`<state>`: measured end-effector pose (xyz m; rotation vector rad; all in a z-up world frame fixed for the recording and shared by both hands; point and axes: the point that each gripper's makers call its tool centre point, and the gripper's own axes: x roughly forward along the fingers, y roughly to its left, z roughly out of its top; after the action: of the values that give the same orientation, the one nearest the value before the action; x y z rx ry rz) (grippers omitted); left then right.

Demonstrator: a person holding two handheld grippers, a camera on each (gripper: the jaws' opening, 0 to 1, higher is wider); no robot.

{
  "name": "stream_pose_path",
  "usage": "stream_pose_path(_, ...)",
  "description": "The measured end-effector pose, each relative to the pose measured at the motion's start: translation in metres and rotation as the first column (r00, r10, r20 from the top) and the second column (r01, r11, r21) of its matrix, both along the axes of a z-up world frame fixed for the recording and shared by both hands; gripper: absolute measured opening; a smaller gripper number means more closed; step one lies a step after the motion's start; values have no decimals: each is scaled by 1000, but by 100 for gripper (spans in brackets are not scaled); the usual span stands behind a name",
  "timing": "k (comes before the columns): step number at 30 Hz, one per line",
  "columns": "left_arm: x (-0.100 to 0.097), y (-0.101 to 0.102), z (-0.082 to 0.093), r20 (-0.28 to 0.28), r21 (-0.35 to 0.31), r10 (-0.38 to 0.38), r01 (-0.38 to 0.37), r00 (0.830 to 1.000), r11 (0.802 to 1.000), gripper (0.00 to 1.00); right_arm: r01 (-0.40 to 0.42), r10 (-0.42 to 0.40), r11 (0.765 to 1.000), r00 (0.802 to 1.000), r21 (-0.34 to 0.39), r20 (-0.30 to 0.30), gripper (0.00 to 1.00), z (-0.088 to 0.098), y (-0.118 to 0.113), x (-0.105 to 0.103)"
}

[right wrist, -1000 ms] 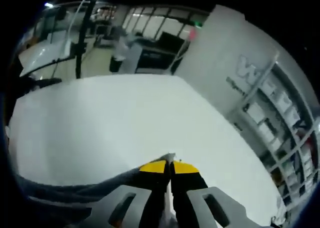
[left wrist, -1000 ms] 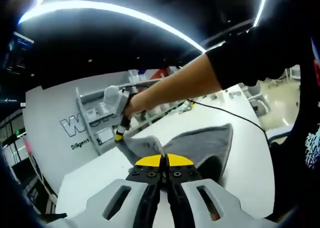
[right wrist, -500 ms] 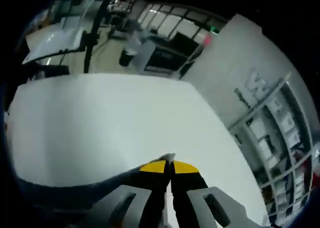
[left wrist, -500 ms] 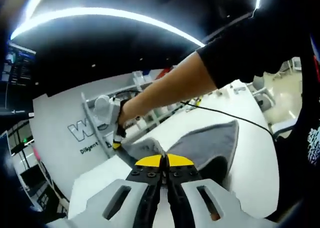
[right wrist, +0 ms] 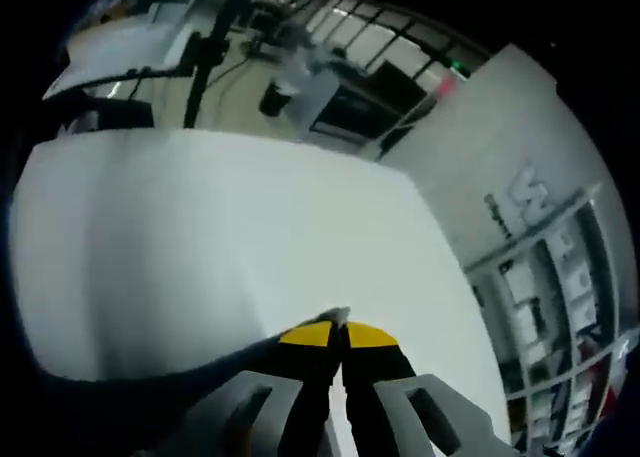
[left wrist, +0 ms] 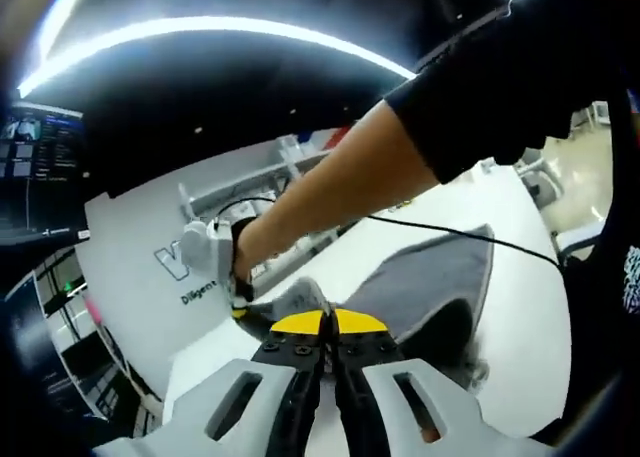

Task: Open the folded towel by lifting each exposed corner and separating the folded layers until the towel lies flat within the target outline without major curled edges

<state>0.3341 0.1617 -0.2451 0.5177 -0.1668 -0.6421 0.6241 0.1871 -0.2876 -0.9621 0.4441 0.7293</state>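
— Where's the cloth from where you stand?

— The grey fabric towel (left wrist: 430, 282) is up off the white tabletop (left wrist: 520, 357), held between both tools. In the left gripper view it spreads from 12 o'clock of the jaw tips out toward 3 o'clock, one edge running up and right, and the lower part sags into a dark fold at about 4 o'clock.

— And the left gripper, is it gripping?

— The left gripper (left wrist: 329, 322), grey-bodied with yellow tips, has its 2 jaws pressed together, and a pale corner of the towel pokes up right at the tips, so it's clamped on the towel.

— The other one?

— The right gripper (left wrist: 238, 305) comes into that same view at about 10 o'clock, carried by a person's bare forearm (left wrist: 330, 192) that reaches down from a black sleeve (left wrist: 500, 77) at 2 o'clock. Its yellow tip sits on another raised corner of the towel. A thin black cable (left wrist: 450, 232) trails across the cloth from there.

— Confirmed from its own camera?

— Yes. In the right gripper view its jaws meet, a sliver of cloth showing at the tips (right wrist: 335, 329), and the towel (right wrist: 150, 402) hangs away as a dark band toward 8 o'clock, with the tabletop (right wrist: 220, 237) beyond. A white wall with lettering (right wrist: 525, 202) and shelving (right wrist: 560, 307) stand at 3 o'clock.
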Motion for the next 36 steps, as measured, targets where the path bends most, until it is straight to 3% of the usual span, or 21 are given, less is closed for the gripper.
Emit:
stream_pose_path(8,0,13,0,0,1,1,-1,1000,1000,2,-42,42,999,999,-12,-12,0,-7,30,-2)
stream_pose_path(13,-4,15,2,16,0,-36,36,999,999,2,-48,48,999,999,-14,-20,0,-10,42,6)
stream_pose_path(16,-2,21,3,18,-3,-18,18,1000,1000,2,-57,57,998,998,-20,-19,0,-11,50,13)
stream_pose_path(27,8,76,5,15,-28,136,-136,991,990,2,-101,101,995,995,-5,-11,0,-7,98,23)
stream_pose_path(36,6,93,10,25,-40,184,-183,983,982,2,-139,140,990,990,11,-22,0,-12,126,21)
